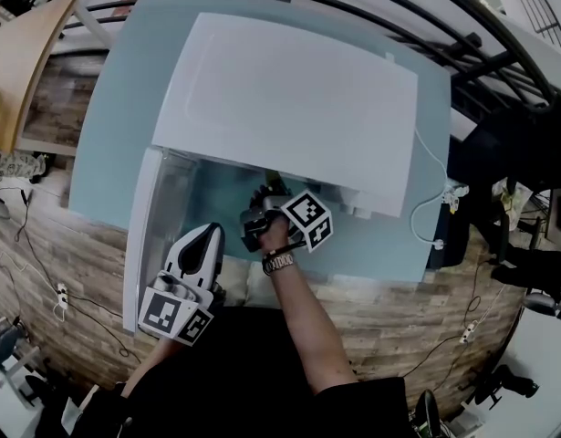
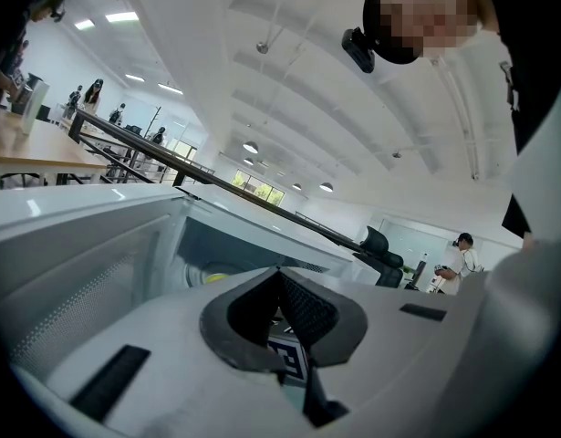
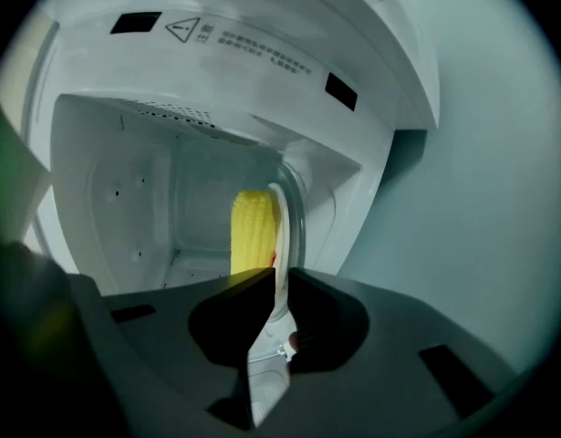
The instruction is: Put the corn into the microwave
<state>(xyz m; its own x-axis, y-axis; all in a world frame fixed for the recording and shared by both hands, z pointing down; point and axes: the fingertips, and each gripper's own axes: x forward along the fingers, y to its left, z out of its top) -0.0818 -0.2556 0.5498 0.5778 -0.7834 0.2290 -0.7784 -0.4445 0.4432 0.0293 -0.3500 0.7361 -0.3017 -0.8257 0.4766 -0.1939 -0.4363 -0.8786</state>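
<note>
A yellow corn cob (image 3: pixel 253 229) lies on a white plate (image 3: pixel 285 217), seen edge-on just inside the open cavity of the white microwave (image 1: pixel 289 99). My right gripper (image 3: pixel 278 276) is shut on the plate's near rim; in the head view it (image 1: pixel 262 215) is at the microwave's mouth. The microwave door (image 1: pixel 141 235) hangs open to the left. My left gripper (image 1: pixel 205 240) hovers low beside that door, shut with nothing in it (image 2: pixel 280 274). A bit of yellow (image 2: pixel 213 277) shows inside the cavity in the left gripper view.
The microwave stands on a teal glass table (image 1: pixel 389 245) over a wood-pattern floor. A white cable (image 1: pixel 432 213) runs off the microwave's right side. Black railings and chairs stand behind. A person (image 2: pixel 462 254) stands far off in the room.
</note>
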